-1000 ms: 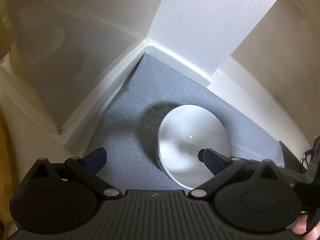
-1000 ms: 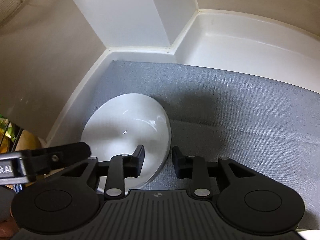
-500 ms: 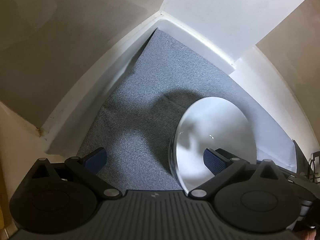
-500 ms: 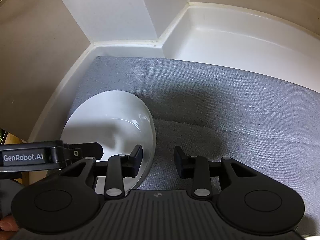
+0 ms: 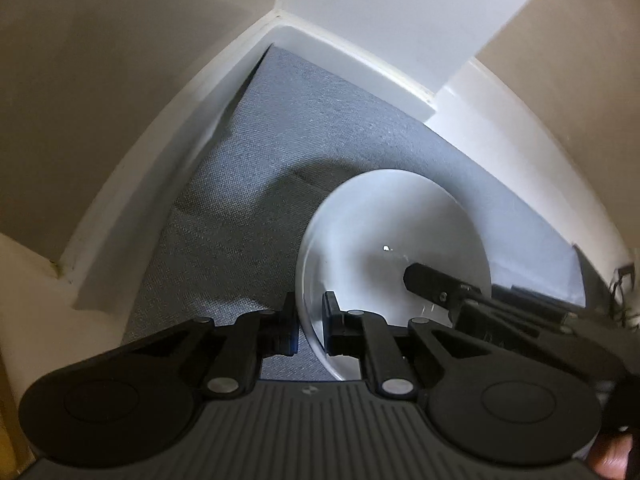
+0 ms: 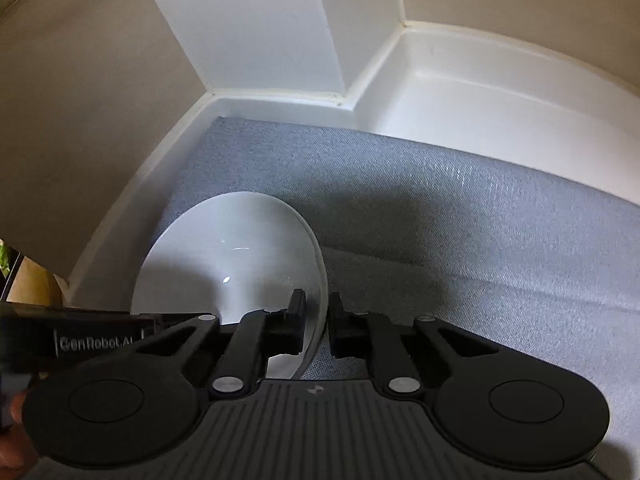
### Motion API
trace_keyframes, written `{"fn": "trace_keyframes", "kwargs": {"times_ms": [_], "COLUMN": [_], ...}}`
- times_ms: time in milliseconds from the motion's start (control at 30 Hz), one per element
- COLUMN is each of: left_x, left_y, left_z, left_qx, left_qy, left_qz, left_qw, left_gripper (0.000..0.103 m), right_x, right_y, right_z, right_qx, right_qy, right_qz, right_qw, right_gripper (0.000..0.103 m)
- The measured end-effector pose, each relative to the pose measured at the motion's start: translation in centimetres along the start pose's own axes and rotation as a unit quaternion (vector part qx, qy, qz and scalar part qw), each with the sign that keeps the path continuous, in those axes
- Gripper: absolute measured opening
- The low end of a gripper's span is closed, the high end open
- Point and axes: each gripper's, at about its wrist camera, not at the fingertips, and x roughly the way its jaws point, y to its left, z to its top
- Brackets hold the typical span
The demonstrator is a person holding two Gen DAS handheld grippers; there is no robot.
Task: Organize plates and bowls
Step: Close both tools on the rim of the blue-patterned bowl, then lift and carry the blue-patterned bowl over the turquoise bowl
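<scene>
A white bowl (image 5: 384, 240) sits on a grey mat (image 5: 256, 184) inside a white cabinet. My left gripper (image 5: 309, 326) is shut on the bowl's near-left rim, one finger inside and one outside. My right gripper (image 6: 317, 322) is shut on the bowl's (image 6: 240, 248) right rim in the same way. The right gripper's fingers (image 5: 432, 284) reach into the bowl in the left wrist view. The left gripper's body (image 6: 80, 336) shows at the lower left of the right wrist view.
The grey mat (image 6: 460, 216) covers the cabinet floor. White side walls (image 5: 132, 216) and a white divider panel (image 6: 256, 28) close in the back corner. A bare white floor section (image 6: 480, 96) lies behind the mat to the right.
My left gripper moved right and closed on the bowl's rim; it was wide open before. My right gripper closed the rest of the way onto the opposite rim.
</scene>
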Motion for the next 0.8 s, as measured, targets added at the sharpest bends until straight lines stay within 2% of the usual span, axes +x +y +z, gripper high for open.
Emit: {"fn": "trace_keyframes", "kwargs": {"times_ms": [433, 800], "left_x": [-2.5, -6.4], "left_y": [-1.1, -1.9], "left_z": [-0.6, -3.6], "left_qx": [0.017, 0.033], "left_qy": [-0.019, -0.046], "left_qz": [-0.002, -0.003], "left_qw": [0.9997, 0.9984], "left_gripper": [0.012, 0.013], "right_x": [-2.8, -6.7], "right_y": [0.6, 2.1], "right_z": [-0.3, -1.7], "right_qx": [-0.007, -0.017], "right_qy": [-0.021, -0.044], "right_qz": [0.005, 0.007], "right_qw": [1.000, 0.999], "right_gripper": [0.012, 0.012]}}
